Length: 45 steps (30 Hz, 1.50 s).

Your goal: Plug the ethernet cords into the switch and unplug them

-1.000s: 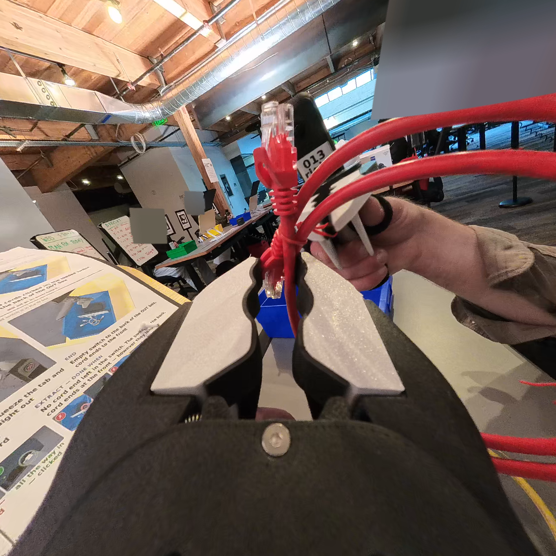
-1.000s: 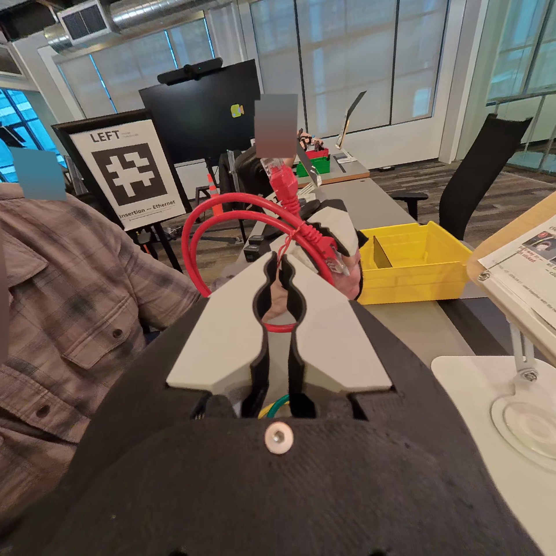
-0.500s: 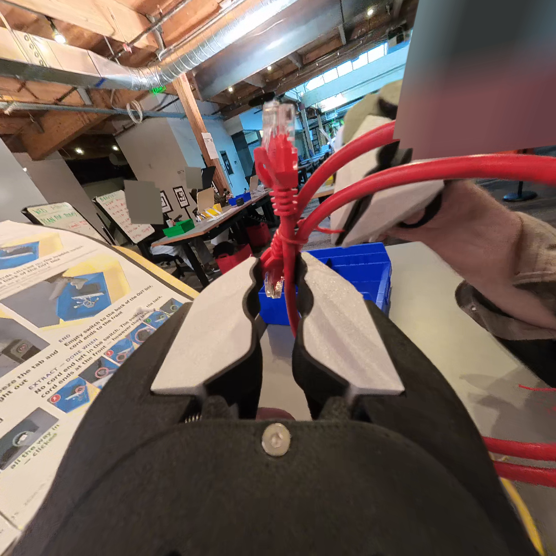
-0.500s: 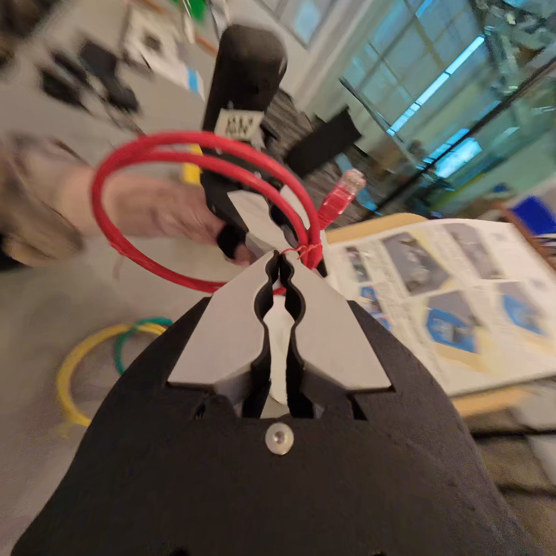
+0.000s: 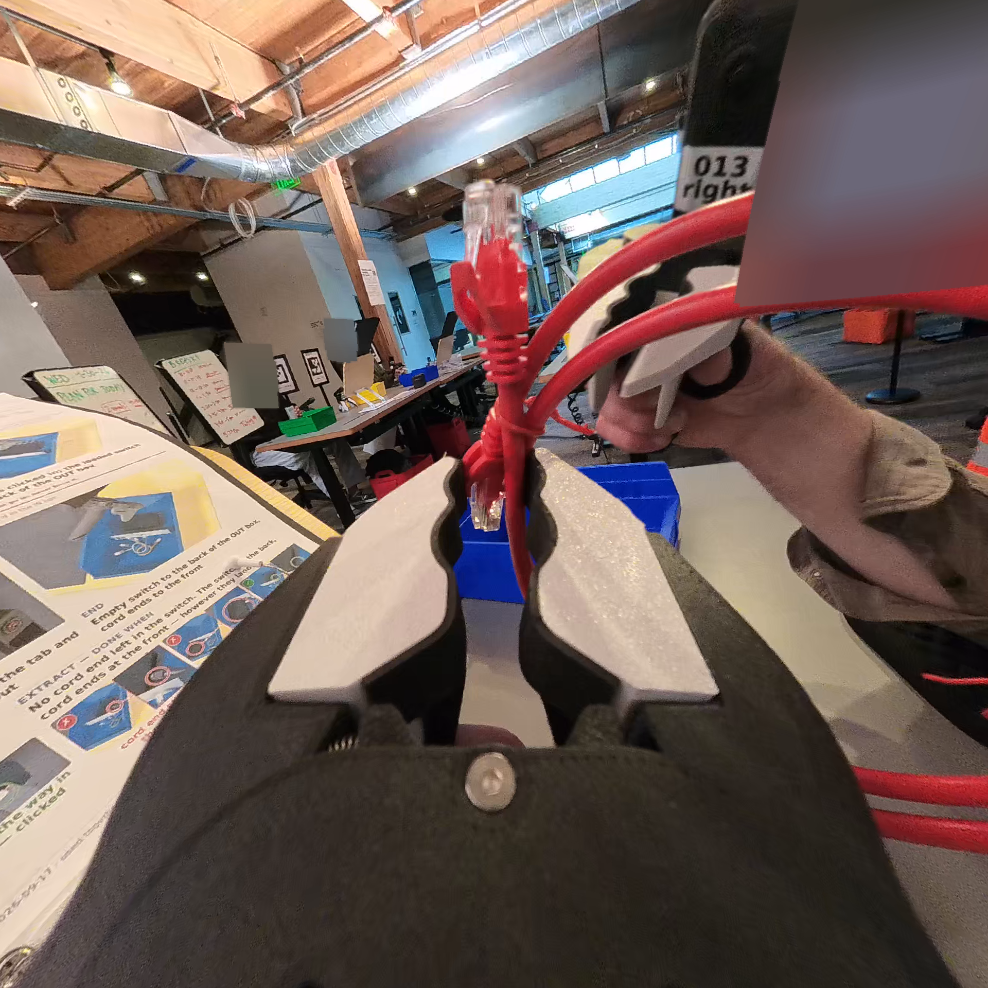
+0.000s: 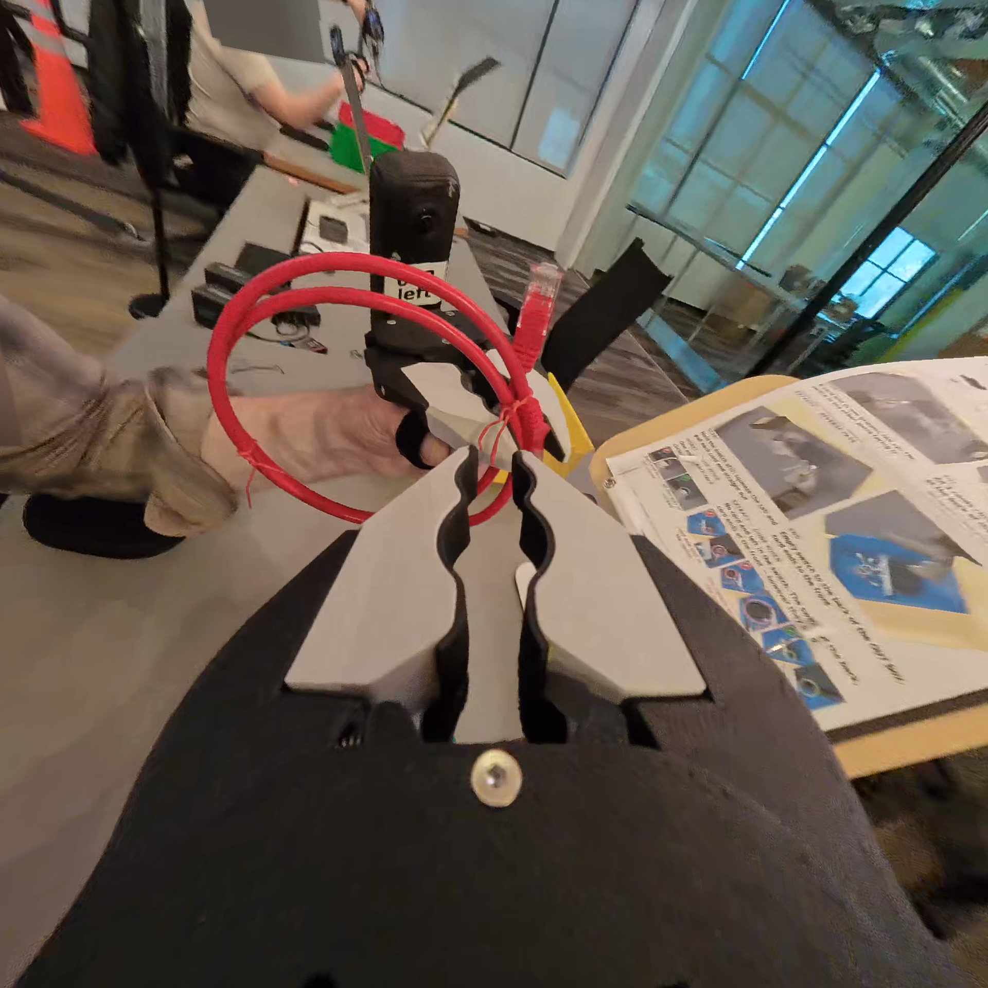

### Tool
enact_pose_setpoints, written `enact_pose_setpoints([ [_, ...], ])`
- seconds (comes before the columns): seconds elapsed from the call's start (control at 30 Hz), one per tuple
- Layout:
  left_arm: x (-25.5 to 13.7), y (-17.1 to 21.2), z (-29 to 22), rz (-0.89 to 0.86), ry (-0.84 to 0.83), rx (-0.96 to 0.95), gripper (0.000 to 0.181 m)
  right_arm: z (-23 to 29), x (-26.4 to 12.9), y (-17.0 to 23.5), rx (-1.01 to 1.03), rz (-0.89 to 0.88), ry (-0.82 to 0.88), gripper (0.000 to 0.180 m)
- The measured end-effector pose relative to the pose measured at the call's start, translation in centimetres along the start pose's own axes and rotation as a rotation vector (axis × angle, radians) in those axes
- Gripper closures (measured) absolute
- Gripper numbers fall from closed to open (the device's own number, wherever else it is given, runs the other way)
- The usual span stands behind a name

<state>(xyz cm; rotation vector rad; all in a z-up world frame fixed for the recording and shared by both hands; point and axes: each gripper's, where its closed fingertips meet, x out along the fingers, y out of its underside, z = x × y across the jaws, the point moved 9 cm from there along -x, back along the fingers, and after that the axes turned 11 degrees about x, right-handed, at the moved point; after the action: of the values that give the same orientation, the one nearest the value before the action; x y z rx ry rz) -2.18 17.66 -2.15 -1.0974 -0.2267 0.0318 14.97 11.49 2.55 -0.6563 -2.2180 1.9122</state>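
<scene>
In the left wrist view, the left tool (image 5: pixel 494 470) is seen nearest, its grey fingers (image 5: pixel 385 577) pressed onto a coiled red ethernet cord (image 5: pixel 505 427) that is pinched at the tips where a thin red twist tie (image 5: pixel 516 430) binds the coil. One clear plug (image 5: pixel 487 508) hangs down into the gap between the fingers, while the other clear plug (image 5: pixel 492 214) stands upright toward 12 o'clock above the tips. From the pinch, two red loops are carried off toward 2 o'clock, and they are seen again at the 4 o'clock edge of the frame. At 9 o'clock an illustrated instruction sheet (image 5: pixel 107 561) is propped on a board. Just behind the tips, a blue bin (image 5: pixel 641 497) rests on the grey desk (image 5: pixel 748 561). At 2 o'clock, beyond the loops, the right tool (image 5: pixel 631 395) is held by a hand (image 5: pixel 711 406) in a grey sleeve.

In the right wrist view, the right tool's own fingers (image 6: pixel 395 577) are seen spread a little apart, with only the desk visible between them. The lower arc of the cord's loops passes just beyond their tips; whether it is touched cannot be told. Farther off, toward 12 o'clock, the left tool is seen clamped on the tied part of the coil, and an upright plug rises at 1 o'clock. A yellow bin (image 6: pixel 572 438) shows behind it. Other desks and a seated person (image 6: pixel 251 91) are seen in the far background. No switch is seen in either view.
</scene>
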Motion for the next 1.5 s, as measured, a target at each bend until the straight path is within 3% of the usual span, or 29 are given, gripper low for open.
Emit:
enact_pose_setpoints([
  [0.4,0.0,-0.4,-0.2,-0.021,0.020,0.008,0.160,0.0,1.3,0.8,-0.030,0.031,-0.017,0.179],
  [0.53,0.0,-0.4,-0.3,-0.012,0.020,0.018,0.161,0.0,1.3,0.7,-0.021,0.031,-0.017,0.167],
  [0.7,0.1,-0.4,-0.4,-0.012,0.024,0.018,0.160,0.2,1.3,0.7,-0.038,0.038,-0.017,0.180],
  [0.87,0.0,-0.3,-0.4,-0.009,0.023,0.024,0.160,0.3,1.2,0.6,-0.048,0.039,-0.010,0.180],
  [1.13,0.1,0.1,-0.4,0.113,-0.015,0.132,0.160,1.0,0.9,-0.7,-0.112,0.032,0.091,0.180],
  [1.5,0.3,-0.2,-0.4,0.060,-0.038,0.080,0.160,1.8,3.2,0.5,-0.161,0.225,0.134,0.180],
])
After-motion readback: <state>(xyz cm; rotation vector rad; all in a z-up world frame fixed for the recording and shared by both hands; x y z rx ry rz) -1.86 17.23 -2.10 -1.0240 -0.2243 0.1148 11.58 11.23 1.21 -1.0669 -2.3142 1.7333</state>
